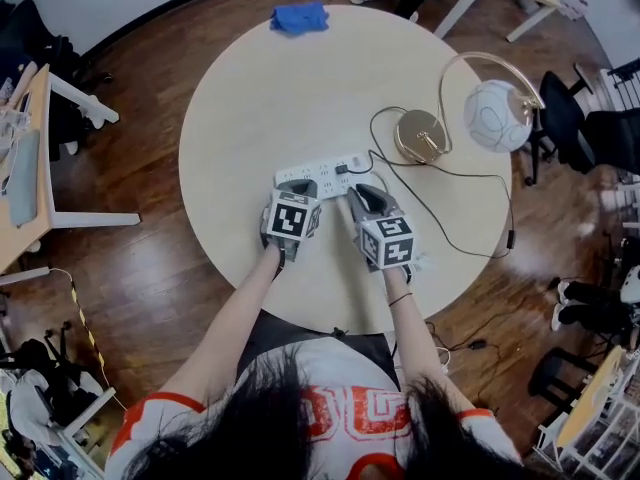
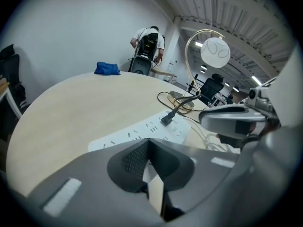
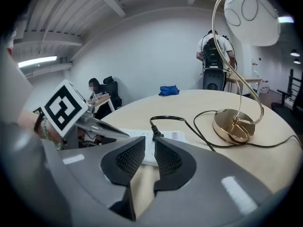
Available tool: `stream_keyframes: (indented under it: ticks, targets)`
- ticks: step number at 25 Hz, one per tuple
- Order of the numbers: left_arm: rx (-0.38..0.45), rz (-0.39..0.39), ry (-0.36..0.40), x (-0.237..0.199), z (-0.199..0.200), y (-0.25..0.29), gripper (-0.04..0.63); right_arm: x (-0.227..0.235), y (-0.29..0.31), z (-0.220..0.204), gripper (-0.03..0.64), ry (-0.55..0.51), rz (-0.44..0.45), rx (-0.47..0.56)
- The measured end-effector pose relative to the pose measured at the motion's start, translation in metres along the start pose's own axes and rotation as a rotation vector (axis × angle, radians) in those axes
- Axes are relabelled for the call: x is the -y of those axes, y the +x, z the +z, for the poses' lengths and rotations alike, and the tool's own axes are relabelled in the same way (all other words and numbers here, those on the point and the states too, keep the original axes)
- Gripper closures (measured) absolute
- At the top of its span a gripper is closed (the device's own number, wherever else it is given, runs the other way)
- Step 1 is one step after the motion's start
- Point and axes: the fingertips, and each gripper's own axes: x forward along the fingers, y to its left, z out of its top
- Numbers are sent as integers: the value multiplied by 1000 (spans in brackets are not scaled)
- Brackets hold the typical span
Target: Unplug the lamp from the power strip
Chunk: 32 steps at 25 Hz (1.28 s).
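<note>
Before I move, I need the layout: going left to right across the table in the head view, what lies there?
Power strip → lamp base → lamp shade. The blue cloth overlaps the power strip's span, so it is left out.

Bright even light, fisheye-warped edges

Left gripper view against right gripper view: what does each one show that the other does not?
Only the left gripper view: the right gripper at its right edge. Only the right gripper view: the left gripper with its marker cube, and a person seated in the background. Both: the white power strip with the black plug in it, the lamp, the blue cloth.
</note>
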Motion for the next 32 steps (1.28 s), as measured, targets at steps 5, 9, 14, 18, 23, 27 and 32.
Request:
stream_keyframes:
  ticks: [5,9,14,18,23,27,32]
  targets:
    - [-28,-13,-100,-5,0,0,595,9,32,0,503,-83,-30,-56]
    - [-42,-26,-134,-5,0,-1,595,11,55,5,472,-171,-47,-77]
    - [-43,-28,-151,-3,1,0,595,8,70,14,524,-214,-57,-101]
    - [-38,-19,-141,-2,1,1,595,9,70,14,530,-224,-77,-108]
    - [-36,-17,-145,-3,0,1,595,9,69,14,532,-206,-60,-111]
    - [-34,-13,-157,-3,0,1,595,8,68,15,534,-191,-58,-101]
    - [-29,-12,-165,-2,0,1,595,9,61,19,535,-144,-53,-41]
